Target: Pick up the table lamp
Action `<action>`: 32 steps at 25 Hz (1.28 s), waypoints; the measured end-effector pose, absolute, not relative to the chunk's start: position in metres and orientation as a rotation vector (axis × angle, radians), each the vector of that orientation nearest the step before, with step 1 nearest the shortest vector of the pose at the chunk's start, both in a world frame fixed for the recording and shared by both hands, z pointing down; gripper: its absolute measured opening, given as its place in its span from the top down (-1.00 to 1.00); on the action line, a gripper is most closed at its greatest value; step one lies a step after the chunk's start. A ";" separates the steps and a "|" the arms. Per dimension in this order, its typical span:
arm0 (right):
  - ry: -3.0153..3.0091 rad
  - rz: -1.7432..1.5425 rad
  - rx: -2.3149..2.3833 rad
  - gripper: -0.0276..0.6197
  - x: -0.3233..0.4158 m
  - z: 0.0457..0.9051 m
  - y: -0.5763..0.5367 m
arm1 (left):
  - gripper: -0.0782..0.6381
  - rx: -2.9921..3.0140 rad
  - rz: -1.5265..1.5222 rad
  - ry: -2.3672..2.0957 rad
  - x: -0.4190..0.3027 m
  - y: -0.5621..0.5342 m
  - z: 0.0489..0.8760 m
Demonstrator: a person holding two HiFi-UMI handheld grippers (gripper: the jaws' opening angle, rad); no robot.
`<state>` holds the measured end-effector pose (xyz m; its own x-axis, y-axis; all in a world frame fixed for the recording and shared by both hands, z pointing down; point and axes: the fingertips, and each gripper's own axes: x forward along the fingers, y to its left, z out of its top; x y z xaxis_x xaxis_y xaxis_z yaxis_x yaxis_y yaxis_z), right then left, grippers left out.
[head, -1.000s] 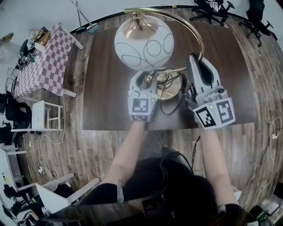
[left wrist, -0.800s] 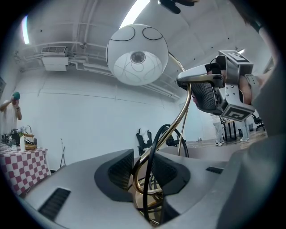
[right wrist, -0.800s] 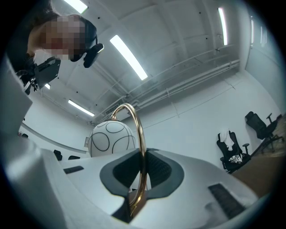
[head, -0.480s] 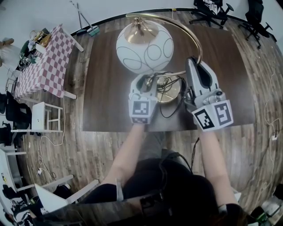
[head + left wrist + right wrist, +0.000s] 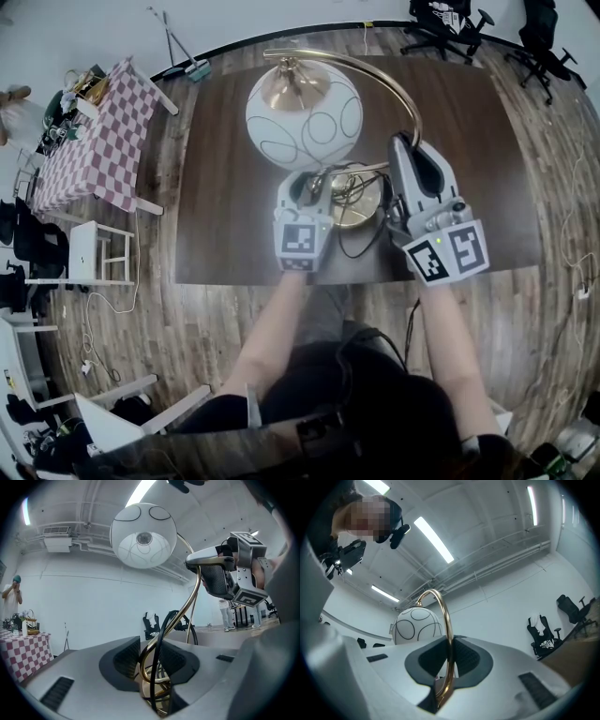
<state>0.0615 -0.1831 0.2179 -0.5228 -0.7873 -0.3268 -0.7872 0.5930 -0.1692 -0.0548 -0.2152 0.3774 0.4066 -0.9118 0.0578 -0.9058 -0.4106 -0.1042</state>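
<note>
Brass and white glass: the table lamp (image 5: pixel 303 112) appears to rest on a dark table (image 5: pixel 225 187). The left gripper (image 5: pixel 151 663) is clenched on its lower brass loop and black cord (image 5: pixel 154 670). The right gripper (image 5: pixel 449 663) clamps the arched stem (image 5: pixel 449 637). Nothing has shifted since the earlier frames, so the lift seems not begun.
</note>
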 end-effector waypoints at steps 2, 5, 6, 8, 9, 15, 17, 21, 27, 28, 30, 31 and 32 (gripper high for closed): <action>2.459 -0.006 -1.267 0.83 0.061 0.220 -0.184 | 0.45 -2.585 -0.171 1.678 -0.056 -0.215 0.379; 2.459 -0.012 -1.258 0.83 0.059 0.222 -0.185 | 0.45 -2.577 -0.189 1.685 -0.058 -0.215 0.382; 2.460 -0.013 -1.253 0.83 0.059 0.223 -0.184 | 0.45 -2.576 -0.190 1.688 -0.058 -0.215 0.383; 2.462 -0.011 -1.248 0.83 0.059 0.223 -0.184 | 0.45 -2.576 -0.187 1.689 -0.058 -0.215 0.383; 2.462 -0.011 -1.247 0.83 0.059 0.223 -0.184 | 0.45 -2.575 -0.188 1.689 -0.058 -0.215 0.383; 2.448 -0.004 -1.244 0.83 0.059 0.222 -0.186 | 0.45 -2.563 -0.187 1.680 -0.060 -0.218 0.381; 2.441 0.004 -1.244 0.83 0.059 0.221 -0.186 | 0.45 -2.559 -0.185 1.673 -0.060 -0.218 0.379; 2.428 0.022 -1.245 0.83 0.059 0.217 -0.185 | 0.45 -2.554 -0.175 1.656 -0.060 -0.219 0.376; 2.423 0.034 -1.242 0.83 0.062 0.215 -0.185 | 0.45 -2.552 -0.172 1.655 -0.056 -0.220 0.375; 2.423 0.036 -1.241 0.83 0.063 0.215 -0.185 | 0.45 -2.552 -0.171 1.655 -0.054 -0.221 0.375; 2.425 0.037 -1.238 0.83 0.064 0.214 -0.186 | 0.45 -2.551 -0.166 1.657 -0.053 -0.221 0.374; 2.426 0.037 -1.237 0.83 0.064 0.214 -0.186 | 0.45 -2.550 -0.165 1.658 -0.053 -0.221 0.374; 2.427 0.038 -1.235 0.83 0.064 0.214 -0.186 | 0.45 -2.549 -0.164 1.658 -0.054 -0.221 0.374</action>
<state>0.0637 -0.1864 0.2138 -0.5201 -0.7678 -0.3742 -0.7791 0.6060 -0.1606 -0.0542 -0.2214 0.3738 0.4028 -0.9145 0.0377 -0.9041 -0.4040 -0.1395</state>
